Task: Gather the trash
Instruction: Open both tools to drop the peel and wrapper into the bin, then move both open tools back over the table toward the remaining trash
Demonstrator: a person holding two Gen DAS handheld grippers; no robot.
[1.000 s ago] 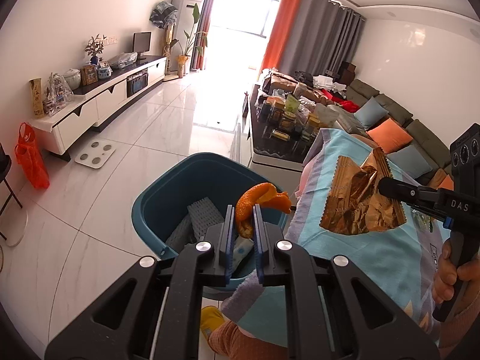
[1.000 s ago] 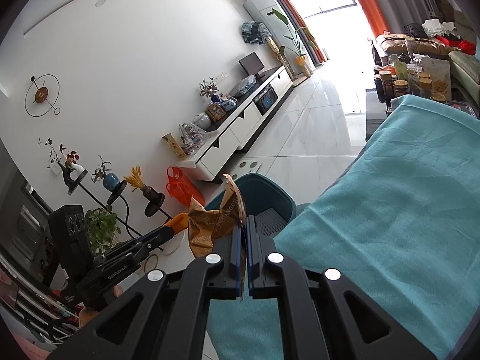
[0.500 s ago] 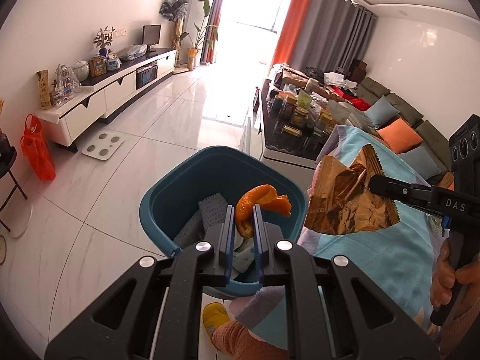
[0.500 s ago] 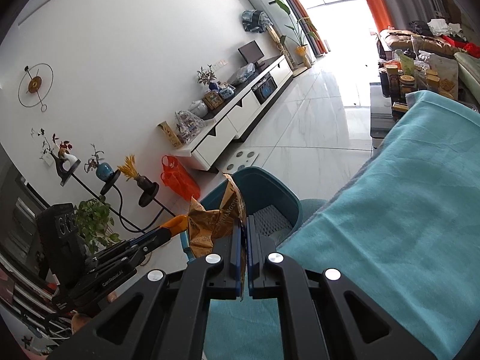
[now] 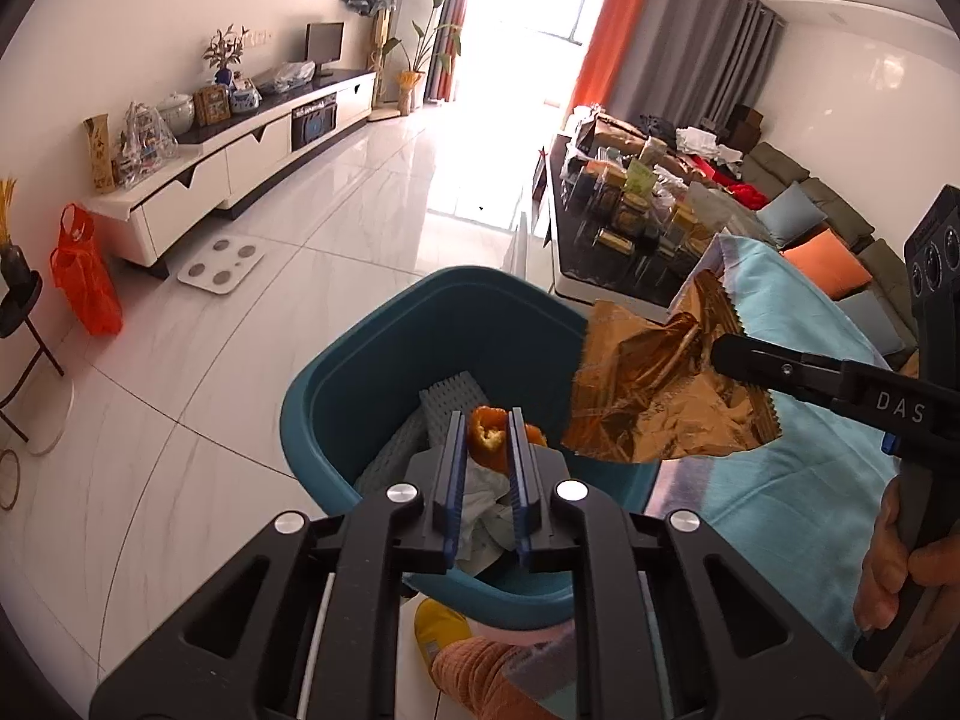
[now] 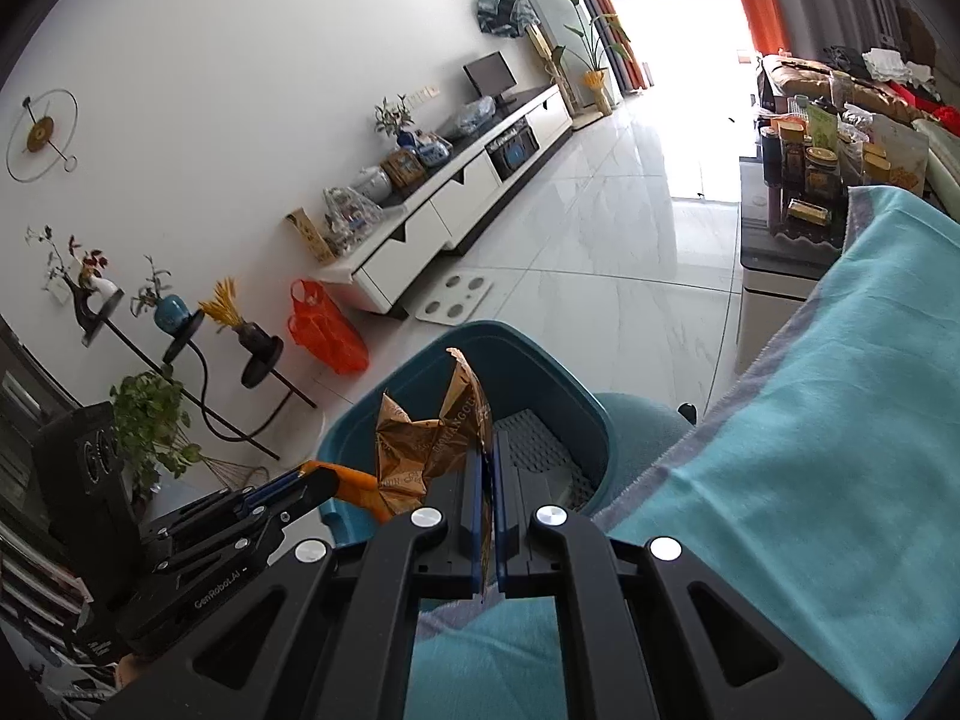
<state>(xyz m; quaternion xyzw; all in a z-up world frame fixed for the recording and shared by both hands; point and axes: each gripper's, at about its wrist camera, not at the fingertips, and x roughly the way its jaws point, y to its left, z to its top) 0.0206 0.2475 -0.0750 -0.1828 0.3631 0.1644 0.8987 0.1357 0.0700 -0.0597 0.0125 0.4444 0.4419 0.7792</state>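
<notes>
White tiled living room floor [image 5: 300, 276], low TV cabinet [image 5: 240, 162] along the wall, teal cloth [image 6: 840, 420] covering the near surface. Teal bin [image 5: 360, 372] stood on the floor right beside the cloth edge, with white crumpled paper [image 5: 486, 504] and a grey ribbed piece [image 5: 444, 402] inside. Left gripper [image 5: 487, 438] was over the bin, jaws nearly together, pinching an orange peel [image 5: 483, 435]. Right gripper [image 6: 487, 480] was pressed together on a crumpled gold foil wrapper [image 5: 648, 402], held at the bin's rim on the cloth side. A hand [image 5: 900, 564] gripped the right gripper's handle.
</notes>
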